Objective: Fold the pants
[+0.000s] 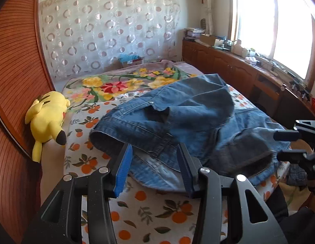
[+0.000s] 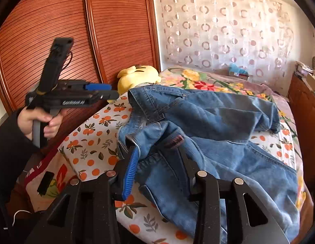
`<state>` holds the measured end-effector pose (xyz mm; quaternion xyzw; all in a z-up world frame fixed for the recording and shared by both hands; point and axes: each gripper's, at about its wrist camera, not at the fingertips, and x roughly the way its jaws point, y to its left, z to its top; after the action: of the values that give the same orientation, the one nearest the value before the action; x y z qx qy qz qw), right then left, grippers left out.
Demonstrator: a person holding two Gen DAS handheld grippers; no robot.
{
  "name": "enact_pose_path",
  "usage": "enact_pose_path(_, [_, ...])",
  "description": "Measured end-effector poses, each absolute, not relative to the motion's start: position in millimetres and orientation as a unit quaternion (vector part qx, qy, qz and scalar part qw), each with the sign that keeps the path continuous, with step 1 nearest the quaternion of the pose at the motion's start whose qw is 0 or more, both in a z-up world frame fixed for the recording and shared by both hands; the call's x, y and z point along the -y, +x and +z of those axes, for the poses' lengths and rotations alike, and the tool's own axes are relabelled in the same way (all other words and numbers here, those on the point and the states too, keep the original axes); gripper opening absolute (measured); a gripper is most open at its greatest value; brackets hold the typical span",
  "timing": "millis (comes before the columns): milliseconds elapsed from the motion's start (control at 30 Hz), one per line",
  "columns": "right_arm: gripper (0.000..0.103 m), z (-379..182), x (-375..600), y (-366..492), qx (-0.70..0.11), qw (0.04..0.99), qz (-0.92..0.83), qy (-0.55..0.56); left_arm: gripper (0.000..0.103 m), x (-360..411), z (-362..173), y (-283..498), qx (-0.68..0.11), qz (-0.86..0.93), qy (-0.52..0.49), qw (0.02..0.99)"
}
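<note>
Right, the jeans [image 1: 194, 120] lie crumpled on the bed [image 1: 149, 209], over the orange-print sheet, waistband at the near end and legs running away toward the floral blanket [image 1: 116, 83], one leg folded across. My left tongs [image 1: 155, 164] stand partly open and empty just above the waistband edge. My right tongs [image 2: 157, 166] are also parted, a bunch of waistband denim between the pads; I cannot tell if they press it. The denim is mid-blue, faded and heavily rumpled.
</note>
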<state>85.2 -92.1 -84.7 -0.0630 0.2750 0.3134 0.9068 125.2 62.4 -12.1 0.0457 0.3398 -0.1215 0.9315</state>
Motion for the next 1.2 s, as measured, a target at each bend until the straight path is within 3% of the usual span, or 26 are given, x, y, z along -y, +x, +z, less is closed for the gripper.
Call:
enact_pose_path(233, [0.053, -77.6, 115.7, 65.5, -0.244, 0.926, 0.279, -0.069, 0.047, -42.2, -12.6, 89.8, -0.326, -0.145, 0.046, 0.933])
enact_pose_path(833, [0.055, -158.8, 155.7, 125.5, -0.321, 0.93, 0.172, -0.056, 0.047, -31.6, -93.0, 55.9, -0.402, -0.137, 0.004, 0.905])
enact_pose_path(1133, [0.055, -165.3, 162.3, 146.2, -0.333, 0.929, 0.158, -0.043, 0.046, -26.9, -120.7, 33.4, -0.431, -0.164, -0.02, 0.887])
enact_pose_path(1200, [0.055, -164.1, 161.7, 148.8, -0.33, 0.93, 0.156, -0.046, 0.035, -25.4, -124.0, 29.5, -0.433, -0.166, -0.017, 0.886])
